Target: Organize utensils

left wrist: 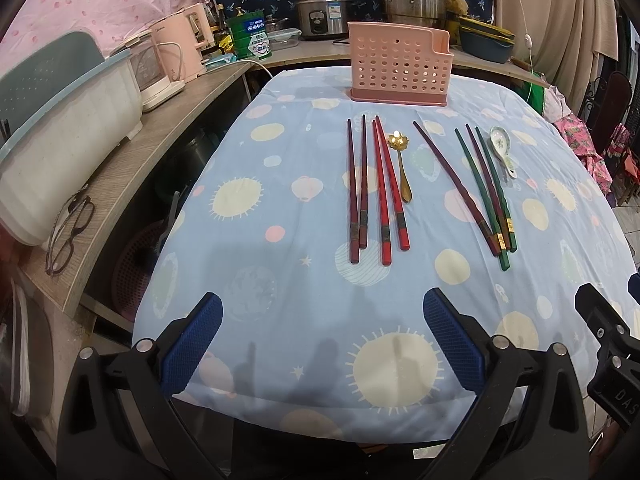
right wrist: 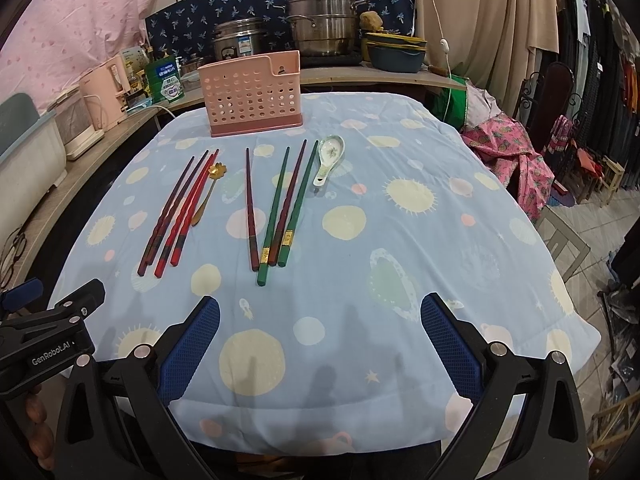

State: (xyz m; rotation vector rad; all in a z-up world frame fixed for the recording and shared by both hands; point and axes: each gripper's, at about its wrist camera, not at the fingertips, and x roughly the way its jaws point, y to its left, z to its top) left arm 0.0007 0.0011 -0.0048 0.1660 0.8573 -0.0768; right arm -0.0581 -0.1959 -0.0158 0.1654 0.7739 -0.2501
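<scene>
Right wrist: "GenRobot.AI" on left hand-held gripper | both hand-held grippers wide, empty | green tin "Nestle"

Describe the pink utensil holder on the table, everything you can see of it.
The pink utensil holder looks like plastic: a boxy upright caddy whose front wall is pierced with rows of round holes, set in a darker pink base tray. Its top edge steps down in a notch at one end. It stands at the far side of the table, on the blue patterned cloth, beyond the laid-out chopsticks and spoons, touching none. No utensils stick out above its rim; both grippers are well short.
</scene>
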